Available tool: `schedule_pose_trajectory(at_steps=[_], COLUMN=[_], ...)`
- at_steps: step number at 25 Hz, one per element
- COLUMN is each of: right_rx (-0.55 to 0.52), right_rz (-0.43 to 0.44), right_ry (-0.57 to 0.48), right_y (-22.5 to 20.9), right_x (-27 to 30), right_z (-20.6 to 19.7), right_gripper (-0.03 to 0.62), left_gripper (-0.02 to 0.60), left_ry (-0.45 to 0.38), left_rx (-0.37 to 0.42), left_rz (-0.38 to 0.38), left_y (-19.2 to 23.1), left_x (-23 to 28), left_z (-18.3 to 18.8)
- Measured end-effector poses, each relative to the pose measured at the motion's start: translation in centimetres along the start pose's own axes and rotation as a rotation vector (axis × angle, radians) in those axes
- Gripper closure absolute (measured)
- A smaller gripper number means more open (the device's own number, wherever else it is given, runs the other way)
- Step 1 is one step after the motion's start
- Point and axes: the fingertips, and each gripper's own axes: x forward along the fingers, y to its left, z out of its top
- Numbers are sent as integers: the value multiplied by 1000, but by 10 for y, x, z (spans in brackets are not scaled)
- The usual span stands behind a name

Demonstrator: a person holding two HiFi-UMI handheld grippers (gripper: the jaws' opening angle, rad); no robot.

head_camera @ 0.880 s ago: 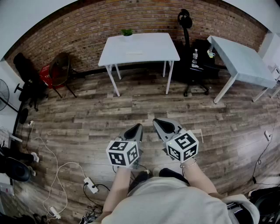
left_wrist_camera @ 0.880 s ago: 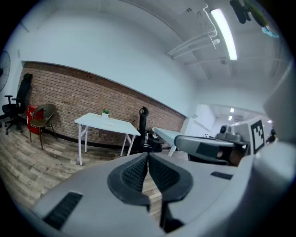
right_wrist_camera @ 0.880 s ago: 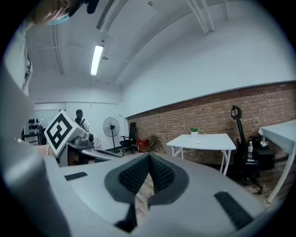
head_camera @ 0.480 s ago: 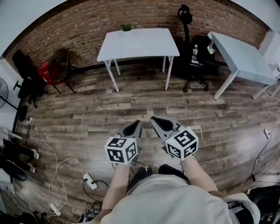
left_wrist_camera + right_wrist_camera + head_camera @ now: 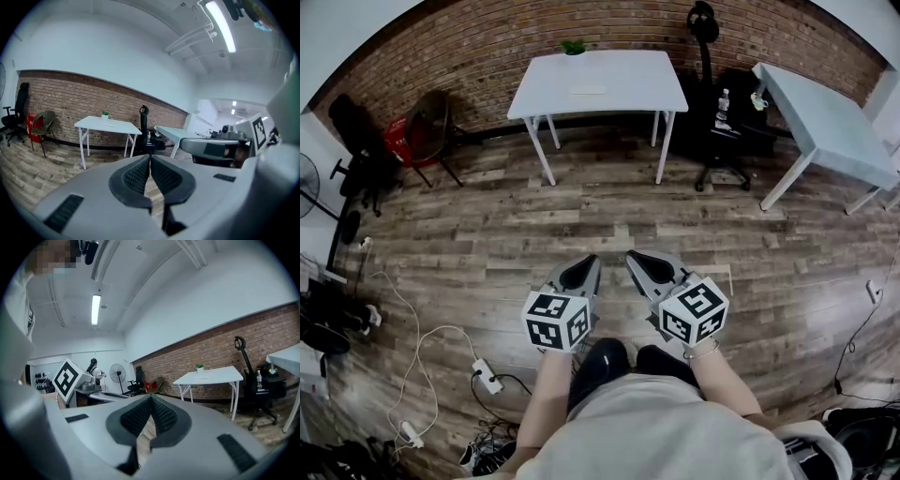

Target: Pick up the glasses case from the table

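Floorboards (image 5: 581,211), brick wall (image 5: 487,47), 2 white tables (image 5: 595,80) (image 5: 825,122); left gripper (image 5: 586,262), right gripper (image 5: 634,257) jaws together.

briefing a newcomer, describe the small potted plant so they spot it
Find the red brick wall; the white rectangular table stands before it. At the table's far edge sits the small green plant in a white pot, the only green thing there.

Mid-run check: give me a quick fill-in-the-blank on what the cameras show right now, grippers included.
1. The fingers of the left gripper and the right gripper are ____, with nothing between them.
2. The small green plant stands on the white table in front of the ____ wall.
3. Both grippers hang over a ____ plank floor.

Missing words: shut; brick; wooden.
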Motion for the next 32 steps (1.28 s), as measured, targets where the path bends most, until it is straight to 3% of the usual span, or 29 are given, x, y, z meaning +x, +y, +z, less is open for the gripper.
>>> schedule_pose_trajectory(at_steps=[5,13,24,32], right_rx=[35,55,47,38], right_rz=[-6,-10,-25,-33], right_ry=[32,30,36,28], right_y=[-14,-57,-145,-183], right_x=[1,41,200,306], right_z=[-17,-6,42,81], right_gripper=[597,597,596,597], left_gripper=[569,569,569,569], left_ry=[26,12,15,36], left_rx=[-39,-60,-67,-24], left_rz=[-6,-19,-14,-75], left_y=[-6,32,175,258], left_x=[10,63,150,207], left_z=[-12,8,89,142])
